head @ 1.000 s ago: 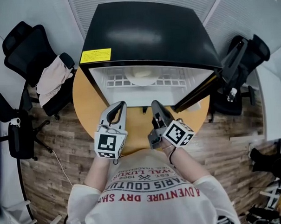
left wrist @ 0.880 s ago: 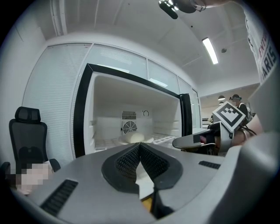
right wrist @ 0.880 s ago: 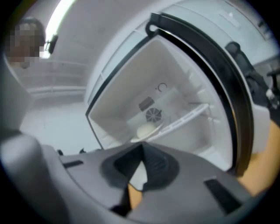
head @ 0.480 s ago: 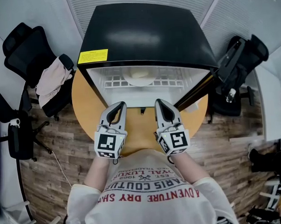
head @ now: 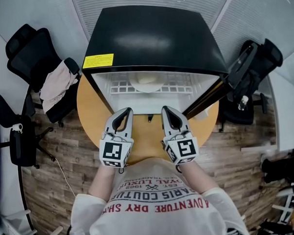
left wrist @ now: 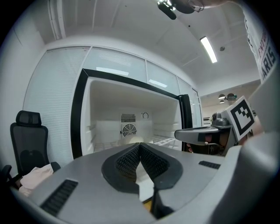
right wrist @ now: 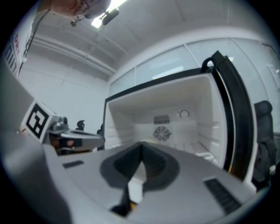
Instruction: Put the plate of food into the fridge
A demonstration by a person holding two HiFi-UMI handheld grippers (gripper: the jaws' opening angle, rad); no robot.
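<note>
Tongs both pinched shut and empty: your left tongs (head: 123,112) and right tongs (head: 167,110) hover side by side over the tabletop (head: 90,107). The open fridge (head: 153,36) is at 12 o'clock, plate of food (head: 146,81) on its shelf. Left gripper view: the fridge mouth lies ahead. Right gripper view: the door (right wrist: 232,109) edge is at 3 o'clock.

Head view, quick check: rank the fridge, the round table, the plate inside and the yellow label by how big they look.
1. fridge
2. round table, partly hidden under the fridge
3. plate and yellow label: these look alike, and the label sits nearer the camera, so I leave them unranked.
</note>
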